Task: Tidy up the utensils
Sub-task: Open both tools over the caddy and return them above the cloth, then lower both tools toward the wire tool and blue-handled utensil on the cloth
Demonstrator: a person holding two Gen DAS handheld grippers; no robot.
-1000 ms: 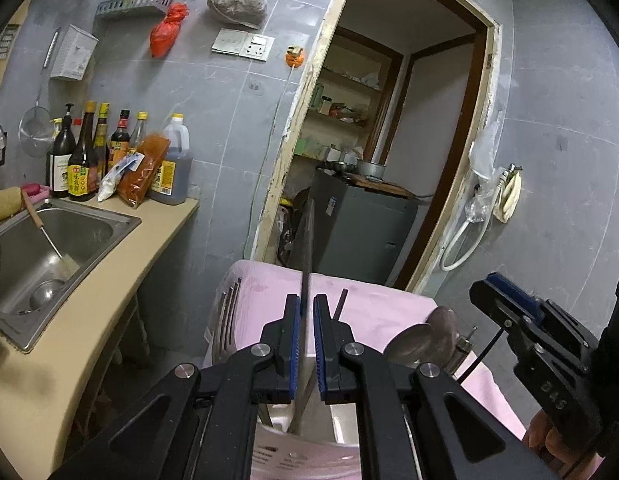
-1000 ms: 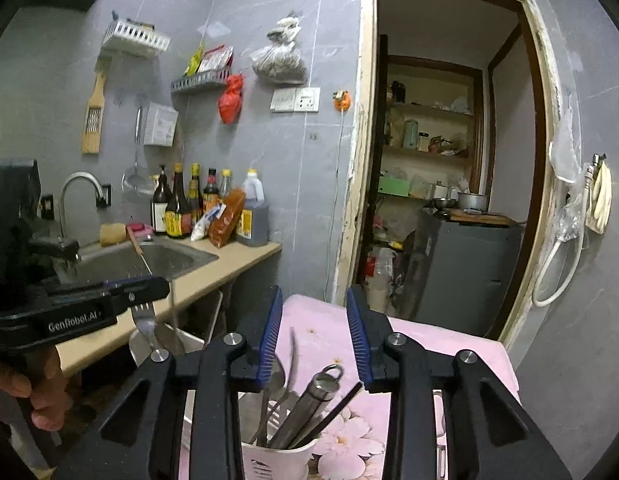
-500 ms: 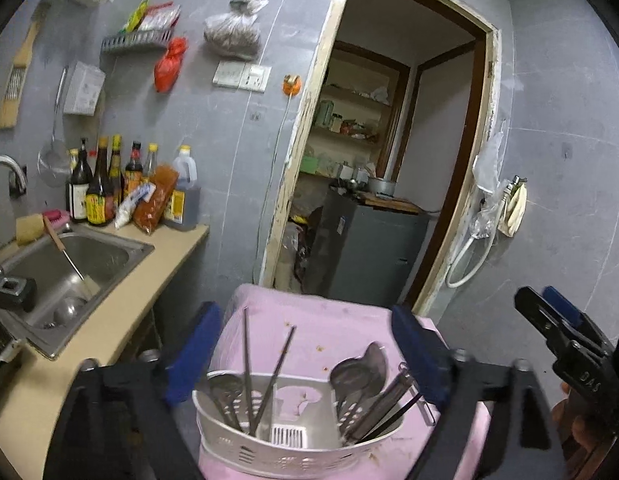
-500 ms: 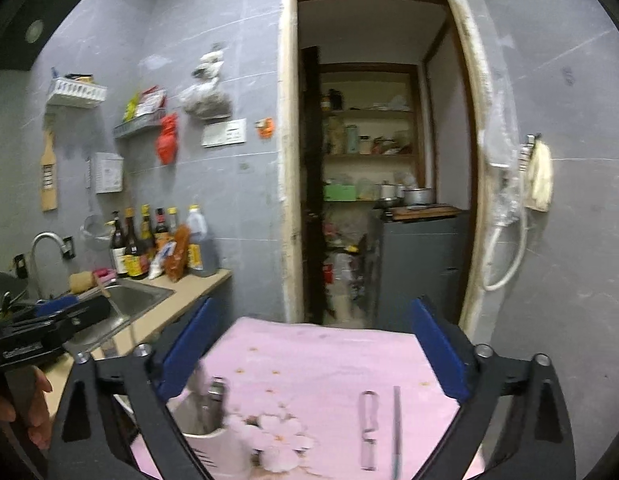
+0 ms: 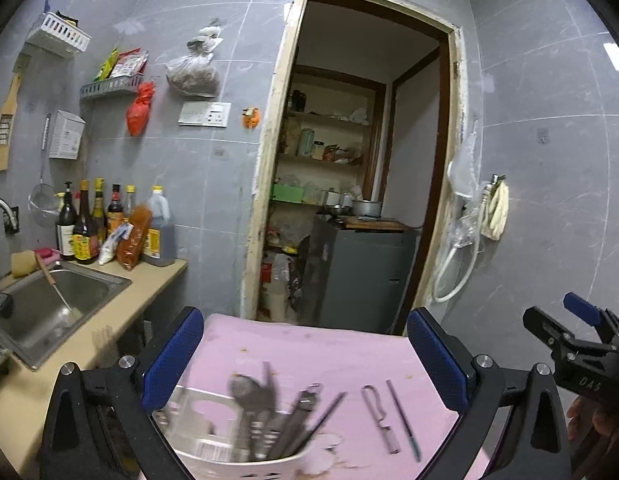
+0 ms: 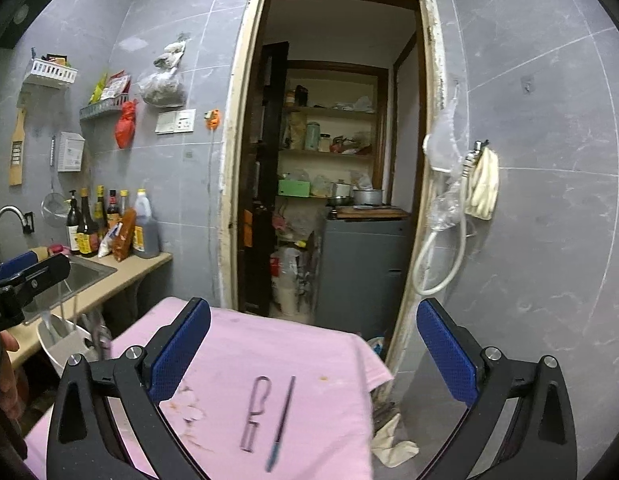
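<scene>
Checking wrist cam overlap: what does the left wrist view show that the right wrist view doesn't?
Left wrist only: the inside of the white utensil holder, with a spoon and dark handles standing in it, and the right gripper at the right edge.
Right wrist only: a crumpled rag on the floor past the table edge, and the left gripper at the left edge.
Both: the pink tablecloth, with a peeler and a thin chopstick lying side by side, the sink counter with bottles, and the doorway. Both grippers stand wide open, holding nothing.

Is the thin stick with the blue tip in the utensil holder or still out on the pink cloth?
Out. The thin stick lies flat on the pink cloth beside a peeler, apart from the utensil holder.
</scene>
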